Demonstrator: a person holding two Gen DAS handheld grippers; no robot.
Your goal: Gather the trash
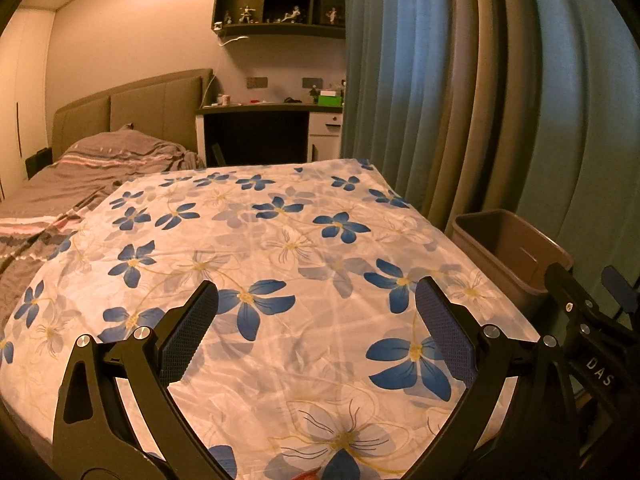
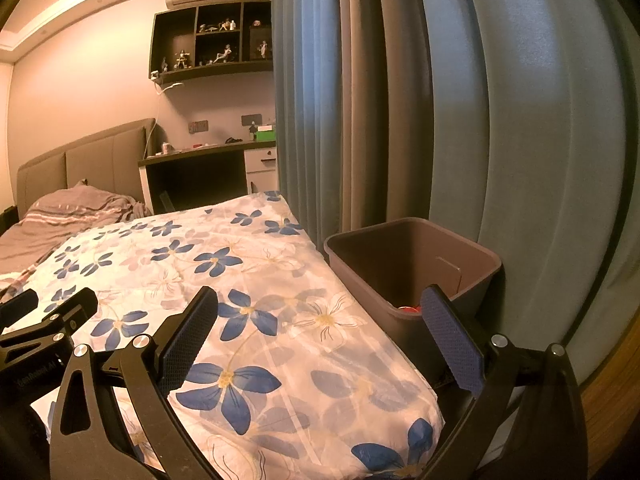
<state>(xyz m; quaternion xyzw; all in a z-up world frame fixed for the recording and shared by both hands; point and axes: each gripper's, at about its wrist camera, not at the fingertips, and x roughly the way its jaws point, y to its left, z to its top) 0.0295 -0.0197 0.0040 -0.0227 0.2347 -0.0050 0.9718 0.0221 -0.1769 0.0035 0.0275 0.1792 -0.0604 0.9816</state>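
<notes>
A brown plastic bin [image 2: 472, 258] stands on the floor to the right of the bed, against the curtain; it also shows in the left wrist view [image 1: 516, 240]. Something red [image 2: 410, 309] lies at its bottom. My right gripper [image 2: 320, 308] is open and empty, over the bed's right edge just short of the bin. My left gripper [image 1: 316, 300] is open and empty above the floral sheet [image 1: 280, 240]. A small red bit [image 1: 310, 473] shows on the sheet at the bottom edge of the left wrist view. The right gripper's body [image 1: 580, 320] shows at the right of the left view.
The floral sheet [image 2: 240, 280] covers the near part of the bed. A grey striped duvet [image 1: 80, 168] lies at the far left by the headboard. A desk [image 1: 272, 110] stands beyond the bed. Blue-grey curtains [image 1: 480, 80] hang along the right.
</notes>
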